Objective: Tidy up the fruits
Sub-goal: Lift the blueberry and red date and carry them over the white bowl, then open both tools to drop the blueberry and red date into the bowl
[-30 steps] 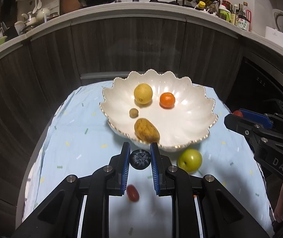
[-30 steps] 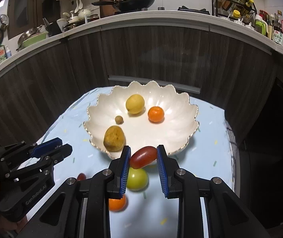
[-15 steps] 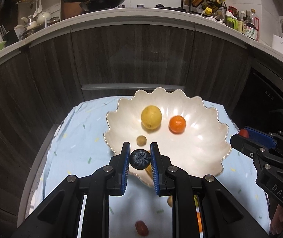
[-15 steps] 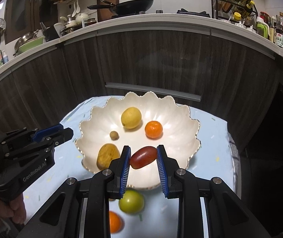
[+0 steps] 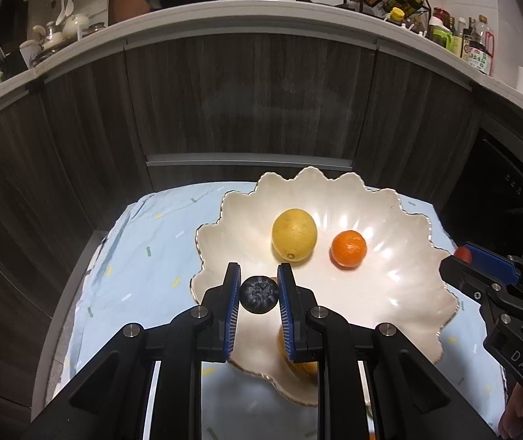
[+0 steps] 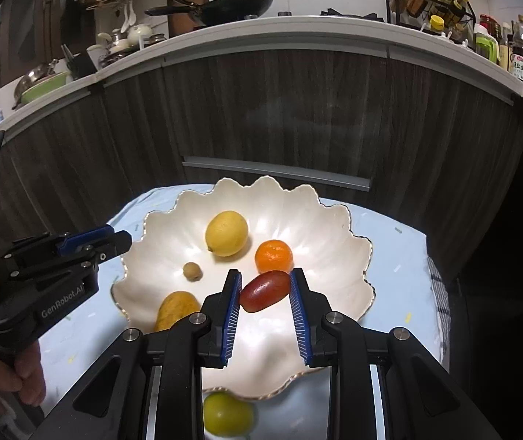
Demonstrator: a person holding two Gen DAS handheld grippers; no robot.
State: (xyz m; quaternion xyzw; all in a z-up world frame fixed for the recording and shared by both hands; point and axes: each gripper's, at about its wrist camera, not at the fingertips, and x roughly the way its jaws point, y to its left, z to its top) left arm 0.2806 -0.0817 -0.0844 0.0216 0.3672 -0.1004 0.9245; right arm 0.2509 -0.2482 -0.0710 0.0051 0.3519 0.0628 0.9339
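Note:
My left gripper (image 5: 259, 295) is shut on a dark blueberry (image 5: 260, 294) and holds it above the near left part of the white scalloped bowl (image 5: 408, 293). My right gripper (image 6: 265, 291) is shut on a red oblong tomato (image 6: 265, 290) above the bowl (image 6: 320, 227). In the bowl lie a lemon (image 6: 226, 233), a small orange (image 6: 273, 256), a small brown fruit (image 6: 192, 271) and a yellow-brown oblong fruit (image 6: 177, 310). The left gripper (image 6: 94, 244) also shows at the bowl's left rim. The right gripper (image 5: 481, 275) shows at the bowl's right.
The bowl stands on a light blue cloth (image 5: 151, 253) over a small table. A green fruit (image 6: 227, 415) lies on the cloth in front of the bowl. Dark wooden cabinet fronts (image 6: 298, 110) rise behind, under a cluttered counter (image 6: 298, 29).
Both grippers have moved forward over the bowl with their fruits held. The loose fruits on the cloth have slid down toward the bottom edge or out of view.

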